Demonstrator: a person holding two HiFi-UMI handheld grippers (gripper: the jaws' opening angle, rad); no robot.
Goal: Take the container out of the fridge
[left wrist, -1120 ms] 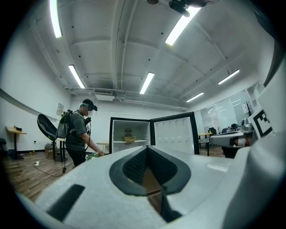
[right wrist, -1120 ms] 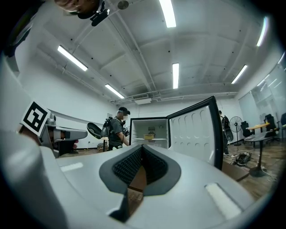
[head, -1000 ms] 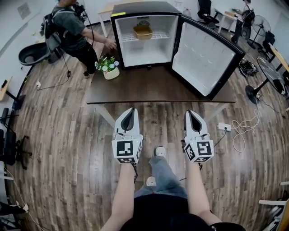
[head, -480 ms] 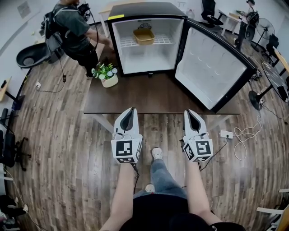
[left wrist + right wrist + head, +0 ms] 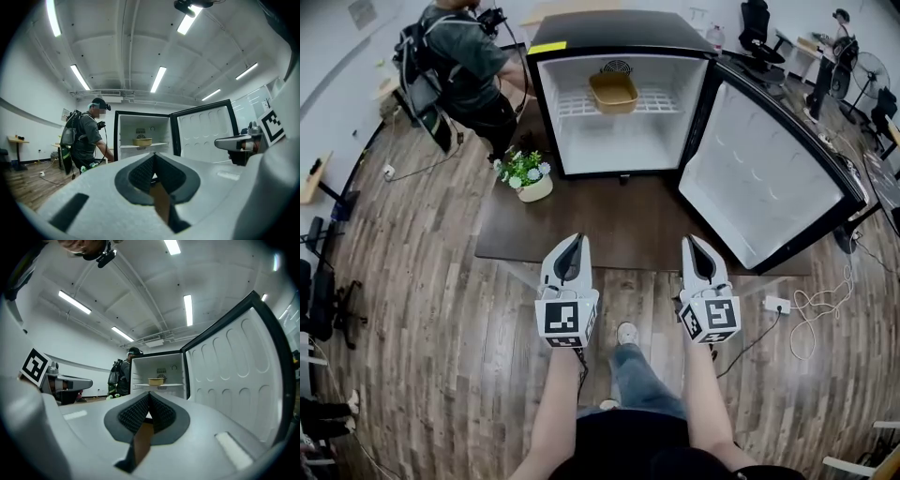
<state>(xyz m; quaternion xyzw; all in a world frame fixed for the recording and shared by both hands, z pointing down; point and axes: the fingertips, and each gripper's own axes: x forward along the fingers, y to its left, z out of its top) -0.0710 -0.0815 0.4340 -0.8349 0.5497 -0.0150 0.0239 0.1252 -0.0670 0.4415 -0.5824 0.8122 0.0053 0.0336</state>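
Both hand-held grippers are held out side by side above the wooden floor (image 5: 441, 309), short of the near edge of the dark tabletop (image 5: 609, 220), and both point toward the fridge (image 5: 581, 141). On the left hand-held gripper (image 5: 577, 240) the ribbed pads meet at the tip with nothing between them, as its own view shows (image 5: 153, 156). The right hand-held gripper (image 5: 692, 242) is likewise closed tight and empty, its pads pressed together (image 5: 149, 397). The fridge stands on the far part of the tabletop with its door (image 5: 759, 178) swung wide open to the right. Inside, the container (image 5: 613, 91), a shallow tan tub, sits upright on the white wire shelf (image 5: 577, 103) near the back wall, well apart from both grippers; it shows in the left gripper view (image 5: 142, 141) and in the right gripper view (image 5: 156, 381) too. A small potted plant (image 5: 525, 174) with white flowers stands on the tabletop just beside the fridge's left front corner. A person (image 5: 459, 66) wearing a backpack stands to the left of the fridge, one arm reaching toward it
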